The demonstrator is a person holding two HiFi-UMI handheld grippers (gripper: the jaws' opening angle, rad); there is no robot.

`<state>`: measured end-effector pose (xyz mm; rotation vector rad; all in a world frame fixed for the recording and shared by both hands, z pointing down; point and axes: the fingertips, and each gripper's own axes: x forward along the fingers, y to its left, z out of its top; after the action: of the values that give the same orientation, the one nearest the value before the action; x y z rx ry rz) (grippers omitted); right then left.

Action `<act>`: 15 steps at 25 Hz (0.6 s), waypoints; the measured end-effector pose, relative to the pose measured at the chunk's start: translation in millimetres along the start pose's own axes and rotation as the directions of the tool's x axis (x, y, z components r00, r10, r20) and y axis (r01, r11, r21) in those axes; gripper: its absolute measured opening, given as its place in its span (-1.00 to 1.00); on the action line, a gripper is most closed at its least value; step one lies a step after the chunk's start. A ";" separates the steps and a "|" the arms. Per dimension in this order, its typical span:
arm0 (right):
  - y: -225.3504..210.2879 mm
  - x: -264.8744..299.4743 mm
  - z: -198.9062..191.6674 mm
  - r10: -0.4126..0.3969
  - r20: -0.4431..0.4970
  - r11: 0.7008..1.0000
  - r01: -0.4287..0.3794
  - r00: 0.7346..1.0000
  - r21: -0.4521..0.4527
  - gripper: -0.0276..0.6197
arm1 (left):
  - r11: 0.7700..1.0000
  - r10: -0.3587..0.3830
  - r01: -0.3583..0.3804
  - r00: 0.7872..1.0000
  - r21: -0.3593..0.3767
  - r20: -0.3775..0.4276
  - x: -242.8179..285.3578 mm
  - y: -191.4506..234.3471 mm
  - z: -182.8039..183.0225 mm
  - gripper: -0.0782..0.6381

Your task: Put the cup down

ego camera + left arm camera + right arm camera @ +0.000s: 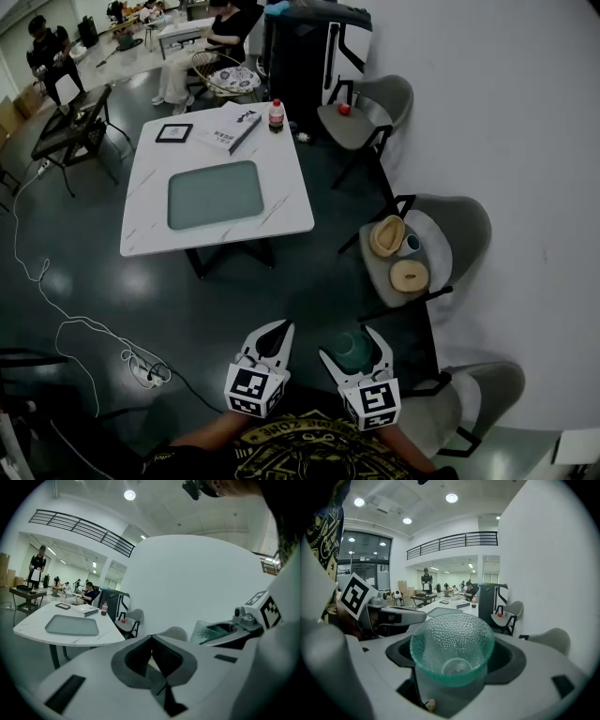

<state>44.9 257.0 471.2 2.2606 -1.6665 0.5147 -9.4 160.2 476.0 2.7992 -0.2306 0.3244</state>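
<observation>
A green dimpled glass cup [452, 644] sits between the jaws of my right gripper [454, 660], which is shut on it, mouth facing the camera. In the head view the cup [352, 349] and right gripper [349, 345] hang low over the dark floor, close to my body. The left gripper [275, 331] is beside it on the left, shut and holding nothing. In the left gripper view its tips [152, 638] meet, and the cup [207, 631] shows at the right.
A white table [281, 202] ahead carries a grey tray [214, 193], a book [231, 127], a dark frame [174, 132] and a bottle [276, 114]. Grey chairs line the right wall; one [459, 230] holds straw hats. A power strip [142, 371] and cable lie on the floor at left.
</observation>
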 end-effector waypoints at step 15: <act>31.7 48.5 40.8 0.022 0.017 0.999 -0.021 1.000 -0.034 0.32 | 0.998 0.048 -0.047 0.998 -0.035 0.031 -13.8 60.8 17.4 -0.75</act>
<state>32.3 188.7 456.8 2.2321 -1.6964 0.4702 -31.0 99.2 474.0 2.7704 -0.3078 0.2840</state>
